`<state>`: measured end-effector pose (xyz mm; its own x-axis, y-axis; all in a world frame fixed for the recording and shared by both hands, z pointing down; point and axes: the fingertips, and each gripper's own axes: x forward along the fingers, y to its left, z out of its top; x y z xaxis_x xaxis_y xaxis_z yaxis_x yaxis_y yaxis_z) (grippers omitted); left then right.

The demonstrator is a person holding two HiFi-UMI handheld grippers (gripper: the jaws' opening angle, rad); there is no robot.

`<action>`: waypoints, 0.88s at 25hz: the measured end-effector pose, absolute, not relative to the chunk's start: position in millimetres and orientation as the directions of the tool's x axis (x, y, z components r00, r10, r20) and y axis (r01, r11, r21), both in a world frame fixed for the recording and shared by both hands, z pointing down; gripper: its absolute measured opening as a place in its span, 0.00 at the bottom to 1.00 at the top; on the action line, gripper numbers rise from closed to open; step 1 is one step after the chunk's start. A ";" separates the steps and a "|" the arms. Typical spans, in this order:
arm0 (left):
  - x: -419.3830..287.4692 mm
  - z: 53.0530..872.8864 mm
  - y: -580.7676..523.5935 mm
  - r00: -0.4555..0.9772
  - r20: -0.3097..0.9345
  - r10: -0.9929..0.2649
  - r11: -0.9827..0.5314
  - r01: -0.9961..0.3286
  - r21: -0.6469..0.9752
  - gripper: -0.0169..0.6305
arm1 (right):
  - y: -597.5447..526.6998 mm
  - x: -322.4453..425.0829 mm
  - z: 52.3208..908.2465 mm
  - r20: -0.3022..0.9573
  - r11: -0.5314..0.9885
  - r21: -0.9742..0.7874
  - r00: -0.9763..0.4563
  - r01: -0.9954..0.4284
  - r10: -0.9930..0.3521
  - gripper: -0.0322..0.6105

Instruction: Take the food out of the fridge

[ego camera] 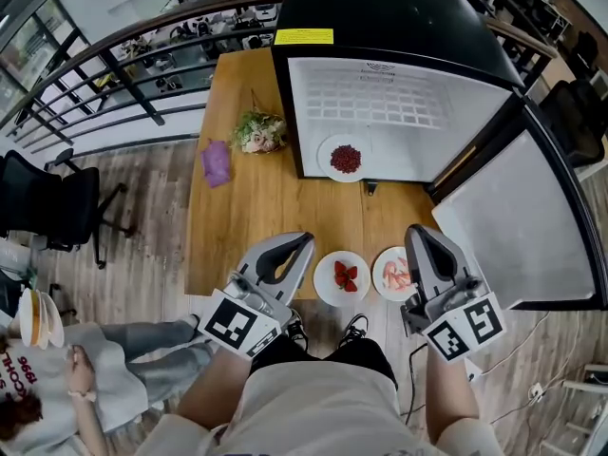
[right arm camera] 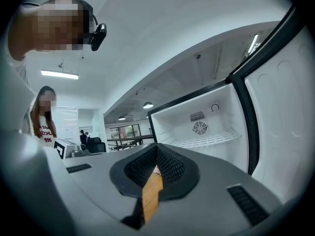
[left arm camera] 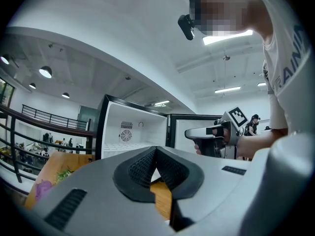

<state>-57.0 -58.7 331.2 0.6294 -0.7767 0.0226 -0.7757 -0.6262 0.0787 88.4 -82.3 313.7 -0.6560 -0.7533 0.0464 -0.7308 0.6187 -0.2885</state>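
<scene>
Sitting beside fridge [ego camera: 380, 8]: flowers [ego camera: 258, 132], purple object [ego camera: 217, 162]

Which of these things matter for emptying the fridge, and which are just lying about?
Part of the job:
- fridge, its door open
- plate of red berries inside it
- strawberry plate and plate of pink food, already out on the table

Just lying about:
- flower bunch
- purple thing
- office chair

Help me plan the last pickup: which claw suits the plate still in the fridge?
Left, probably. The left claw angles straight toward the plate of red food in the fridge; the right claw sits off beside the open door. Both are shut, empty.
</scene>
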 end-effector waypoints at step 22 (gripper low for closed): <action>-78.3 333.6 -56.3 0.585 0.023 -0.811 -0.581 -0.809 0.087 0.04 | -129.2 63.2 367.7 0.136 0.529 -0.548 -0.692 -0.648 -0.709 0.08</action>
